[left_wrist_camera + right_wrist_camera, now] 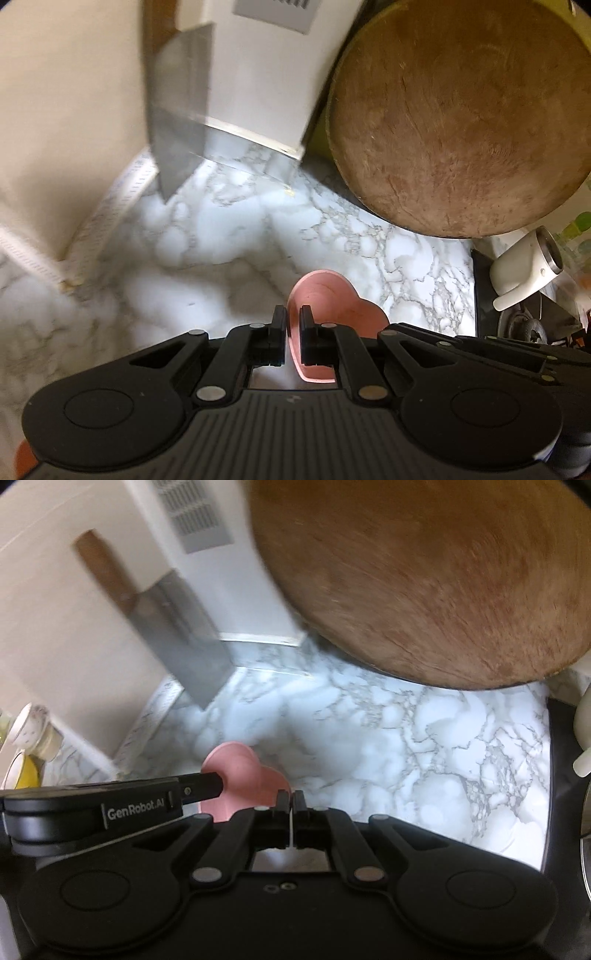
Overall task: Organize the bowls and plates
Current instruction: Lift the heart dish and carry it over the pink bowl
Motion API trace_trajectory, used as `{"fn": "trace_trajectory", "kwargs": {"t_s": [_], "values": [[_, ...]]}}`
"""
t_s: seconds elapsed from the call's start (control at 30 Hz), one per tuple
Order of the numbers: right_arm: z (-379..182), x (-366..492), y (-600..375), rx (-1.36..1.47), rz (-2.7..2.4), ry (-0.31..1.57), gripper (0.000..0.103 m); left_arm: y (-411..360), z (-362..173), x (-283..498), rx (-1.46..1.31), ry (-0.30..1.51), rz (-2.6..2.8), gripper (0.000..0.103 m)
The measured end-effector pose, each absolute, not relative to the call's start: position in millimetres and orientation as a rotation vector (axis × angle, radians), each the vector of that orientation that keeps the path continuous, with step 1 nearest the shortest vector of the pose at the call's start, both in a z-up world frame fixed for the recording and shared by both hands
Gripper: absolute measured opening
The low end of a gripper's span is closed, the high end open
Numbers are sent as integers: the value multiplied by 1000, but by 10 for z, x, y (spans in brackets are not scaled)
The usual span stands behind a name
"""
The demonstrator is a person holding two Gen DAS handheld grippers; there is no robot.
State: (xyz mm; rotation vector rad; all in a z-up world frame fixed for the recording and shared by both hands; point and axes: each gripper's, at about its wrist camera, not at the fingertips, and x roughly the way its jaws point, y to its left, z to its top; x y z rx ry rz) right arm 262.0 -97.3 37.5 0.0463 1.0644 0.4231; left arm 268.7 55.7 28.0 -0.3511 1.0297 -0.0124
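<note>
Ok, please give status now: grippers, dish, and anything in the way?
Left gripper shut on pink dish rim. Right gripper shut on a thin edge. Cleaver, wooden board ahead.

You have wide open room on the marble counter (369, 738) ahead. A big wooden board (424, 572) blocks the right, and a cleaver (177, 635) stands on the left.

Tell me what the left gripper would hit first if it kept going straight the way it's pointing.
Probably the marble countertop. The left gripper, shut on the pink heart-shaped dish, points steeply down at bare marble; depth is uncertain.
</note>
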Motion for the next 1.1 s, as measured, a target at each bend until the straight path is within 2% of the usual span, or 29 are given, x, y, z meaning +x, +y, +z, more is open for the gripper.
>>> {"fn": "trace_trajectory", "kwargs": {"t_s": [0.5,1.1], "values": [[537,1877,-370,-8,535,1048,3,1200,474,1804,-378,1027,72,6],[348,1415,162,-67,609,1109,3,1722,251,1167,-404,1081,148,6]]}}
